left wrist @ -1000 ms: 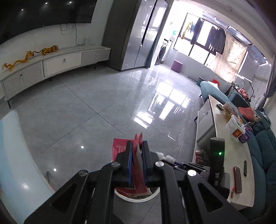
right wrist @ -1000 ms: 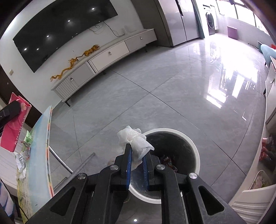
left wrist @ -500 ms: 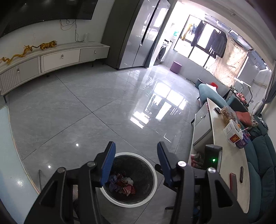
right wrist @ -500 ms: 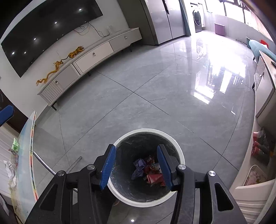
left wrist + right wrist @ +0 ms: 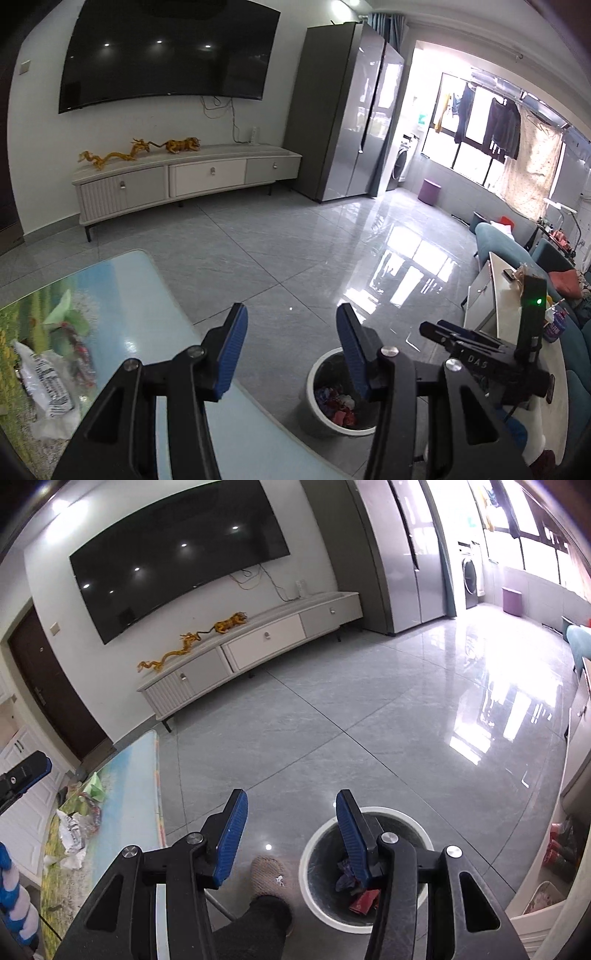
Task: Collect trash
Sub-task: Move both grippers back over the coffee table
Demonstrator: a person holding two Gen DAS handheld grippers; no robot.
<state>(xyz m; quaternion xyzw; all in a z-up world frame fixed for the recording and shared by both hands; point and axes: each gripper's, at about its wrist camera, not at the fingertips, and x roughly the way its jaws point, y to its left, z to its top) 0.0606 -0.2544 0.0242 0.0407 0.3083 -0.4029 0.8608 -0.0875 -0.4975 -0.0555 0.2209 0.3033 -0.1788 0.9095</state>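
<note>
A: Both empty, jaws spread: left gripper (image 5: 291, 347), right gripper (image 5: 291, 823); wrappers fill the trash bin (image 5: 413, 823), near right.

B: Between loads, likely; crumpled plastic bag (image 5: 46, 391) waits on the table (image 5: 140, 295), near left; next, reach and pinch it.

Your left wrist camera looks forward over the tabletop (image 5: 122, 295) corner toward the TV wall. Your right wrist camera sits beside it, above the floor, facing likewise. Both share the bin (image 5: 314, 376) (image 5: 310, 849), tabletop (image 5: 129, 775) and TV cabinet (image 5: 184, 177) (image 5: 258, 638).
</note>
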